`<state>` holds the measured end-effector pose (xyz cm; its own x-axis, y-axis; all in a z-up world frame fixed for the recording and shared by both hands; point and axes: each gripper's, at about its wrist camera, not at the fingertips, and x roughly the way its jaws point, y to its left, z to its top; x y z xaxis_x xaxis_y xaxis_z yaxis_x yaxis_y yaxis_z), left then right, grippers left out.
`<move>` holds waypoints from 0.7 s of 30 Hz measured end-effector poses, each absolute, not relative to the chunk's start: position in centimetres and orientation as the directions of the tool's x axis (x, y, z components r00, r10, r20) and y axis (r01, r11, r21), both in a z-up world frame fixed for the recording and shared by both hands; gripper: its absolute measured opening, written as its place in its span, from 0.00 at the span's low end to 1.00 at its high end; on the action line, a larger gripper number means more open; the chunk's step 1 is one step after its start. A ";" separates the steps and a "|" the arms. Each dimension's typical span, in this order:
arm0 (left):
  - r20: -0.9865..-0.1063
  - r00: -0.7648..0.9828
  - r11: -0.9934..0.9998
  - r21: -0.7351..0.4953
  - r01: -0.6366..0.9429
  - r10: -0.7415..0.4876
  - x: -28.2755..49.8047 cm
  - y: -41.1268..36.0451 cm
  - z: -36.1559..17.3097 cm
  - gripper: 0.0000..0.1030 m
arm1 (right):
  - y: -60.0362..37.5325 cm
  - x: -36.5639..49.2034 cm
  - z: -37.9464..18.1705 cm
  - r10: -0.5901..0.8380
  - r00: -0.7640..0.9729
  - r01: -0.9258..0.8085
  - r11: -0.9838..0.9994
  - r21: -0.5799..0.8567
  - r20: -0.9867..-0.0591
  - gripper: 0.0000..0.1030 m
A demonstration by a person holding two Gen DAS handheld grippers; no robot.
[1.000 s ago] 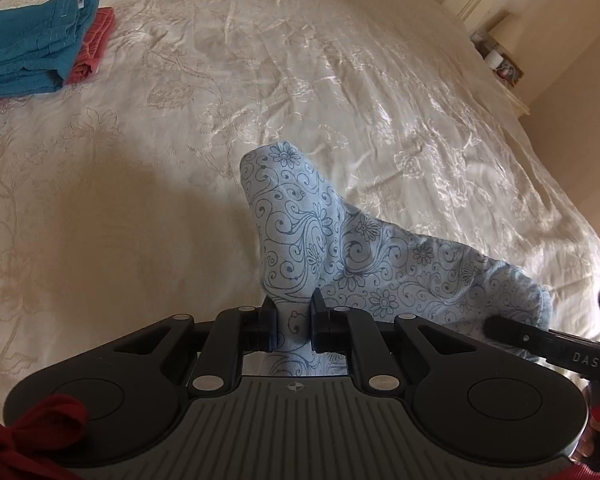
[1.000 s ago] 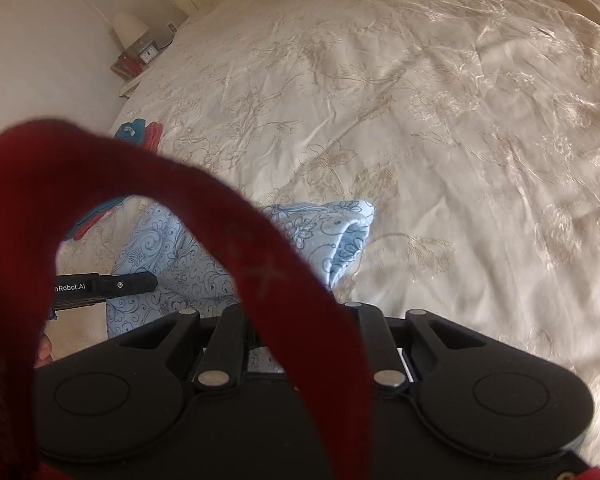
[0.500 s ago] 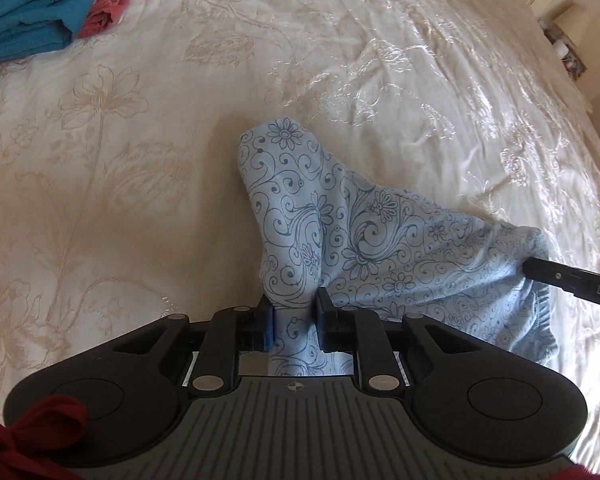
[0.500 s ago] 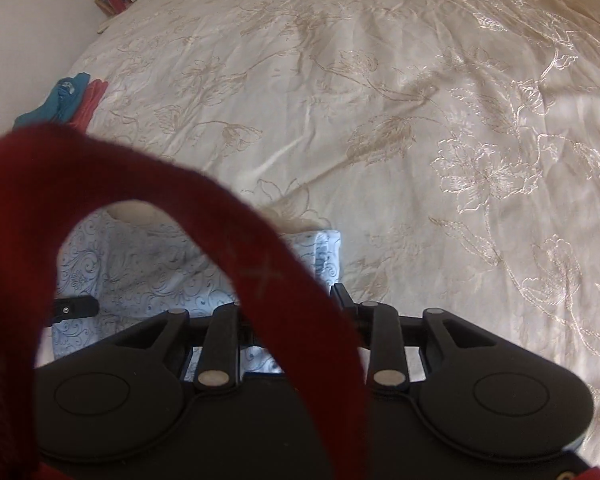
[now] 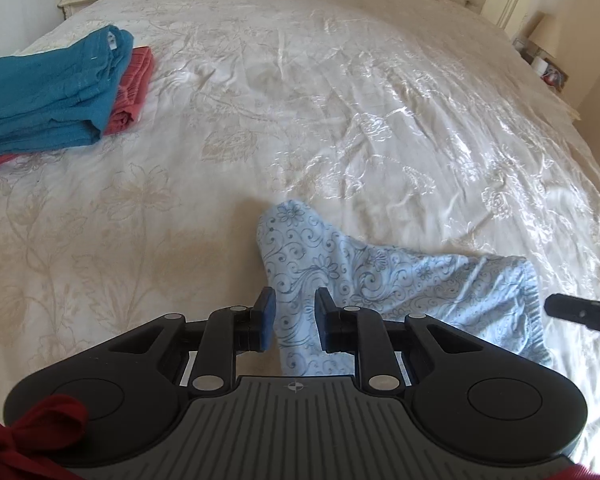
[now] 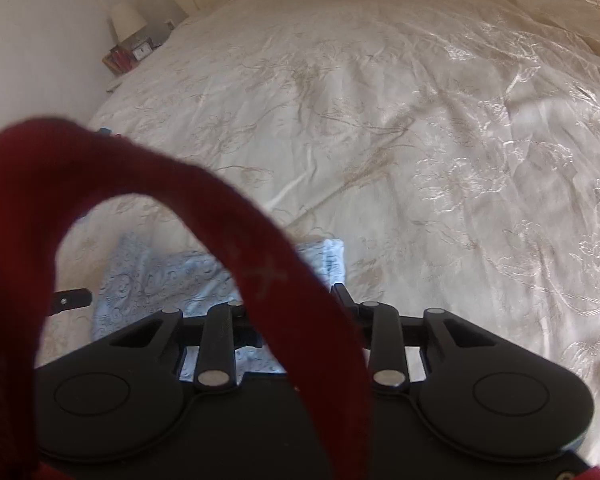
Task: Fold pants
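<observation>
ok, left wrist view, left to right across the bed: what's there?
Folded teal pants on a red garment → left hand-held gripper, pads off the light blue patterned pants between them → tip of right hand-held gripper.

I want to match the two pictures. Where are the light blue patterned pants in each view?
Left wrist: light blue patterned pants, lower centre to right, between the fingers.
Right wrist: lower left, partly behind a red strap.
Shared landmark: folded teal garment, tiny at left.
</observation>
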<state>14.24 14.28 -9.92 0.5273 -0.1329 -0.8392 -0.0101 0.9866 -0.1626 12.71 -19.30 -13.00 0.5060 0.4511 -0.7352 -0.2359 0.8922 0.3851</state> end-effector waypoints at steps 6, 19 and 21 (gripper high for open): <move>-0.851 0.510 0.991 -0.136 0.012 -0.123 17.7 12.3 -12.1 0.21 | -16.6 11.4 -16.9 0.340 0.394 -0.270 0.931 0.246 -0.854 0.35; -0.859 0.512 0.988 -0.092 -0.123 -0.016 16.7 14.5 -10.5 0.21 | -16.3 10.0 -12.4 0.392 0.518 -0.349 0.908 0.230 -0.760 0.32; -0.862 0.506 0.988 -0.106 -0.115 -0.034 15.8 13.9 -10.3 0.21 | -15.6 11.8 -12.6 0.398 0.529 -0.356 0.906 0.230 -0.749 0.32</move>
